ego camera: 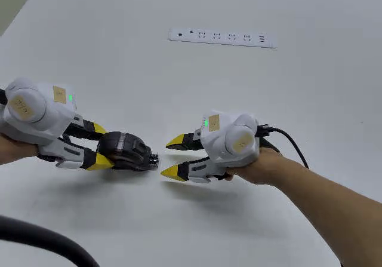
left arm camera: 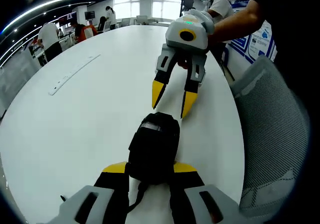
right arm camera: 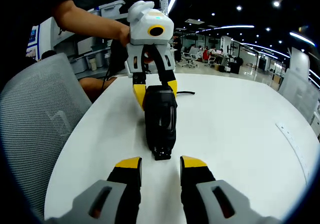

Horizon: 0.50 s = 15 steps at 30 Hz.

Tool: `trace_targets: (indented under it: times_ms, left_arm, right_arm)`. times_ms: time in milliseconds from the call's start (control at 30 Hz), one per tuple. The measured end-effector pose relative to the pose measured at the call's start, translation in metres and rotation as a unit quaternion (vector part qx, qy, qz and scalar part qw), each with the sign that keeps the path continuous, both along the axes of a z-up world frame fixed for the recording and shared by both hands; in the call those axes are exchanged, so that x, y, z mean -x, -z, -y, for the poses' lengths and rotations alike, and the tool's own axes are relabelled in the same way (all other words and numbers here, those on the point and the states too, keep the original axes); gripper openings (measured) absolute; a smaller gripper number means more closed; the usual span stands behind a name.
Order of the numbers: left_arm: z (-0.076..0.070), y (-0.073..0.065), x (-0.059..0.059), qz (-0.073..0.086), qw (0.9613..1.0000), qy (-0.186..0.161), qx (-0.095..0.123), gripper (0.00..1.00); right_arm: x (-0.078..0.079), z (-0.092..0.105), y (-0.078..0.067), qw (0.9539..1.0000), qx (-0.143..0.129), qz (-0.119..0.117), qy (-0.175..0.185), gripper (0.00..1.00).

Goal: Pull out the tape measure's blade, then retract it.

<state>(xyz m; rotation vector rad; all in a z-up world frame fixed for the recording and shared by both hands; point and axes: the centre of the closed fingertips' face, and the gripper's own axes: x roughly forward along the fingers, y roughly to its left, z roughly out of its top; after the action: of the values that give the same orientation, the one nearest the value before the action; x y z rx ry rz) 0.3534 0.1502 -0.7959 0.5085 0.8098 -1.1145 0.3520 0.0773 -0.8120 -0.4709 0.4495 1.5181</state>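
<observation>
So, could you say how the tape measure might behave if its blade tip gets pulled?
The tape measure looks chunky and rigid, probably dense for its size. Clamped in the left tongs, it likely won't slide. Its rounded case might rock if released.

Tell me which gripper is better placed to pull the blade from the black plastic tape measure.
The right gripper: it is open and faces the blade end. The left gripper is shut on the black tape measure.

Black tape measure (ego camera: pixel 124 150), resting on white table (ego camera: pixel 179 82) — blade retracted
</observation>
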Motion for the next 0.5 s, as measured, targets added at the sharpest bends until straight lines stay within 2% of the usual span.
trace_targets:
  times_ms: [167,267,500]
  left_arm:
    - [0.0,0.0,0.0,-0.001,1.0,-0.002,-0.001,0.28]
    - [-0.001,0.001,0.0,-0.003,1.0,-0.002,-0.001,0.28]
    - [-0.001,0.001,0.0,-0.007,1.0,-0.001,0.0,0.28]
  right_arm:
    - [-0.001,-0.007,0.005,1.0,0.004,0.001,-0.001,0.27]
    - [-0.003,-0.009,0.01,0.9998,0.016,0.01,-0.005,0.25]
    - [-0.006,-0.014,0.013,0.9998,0.02,0.005,-0.006,0.21]
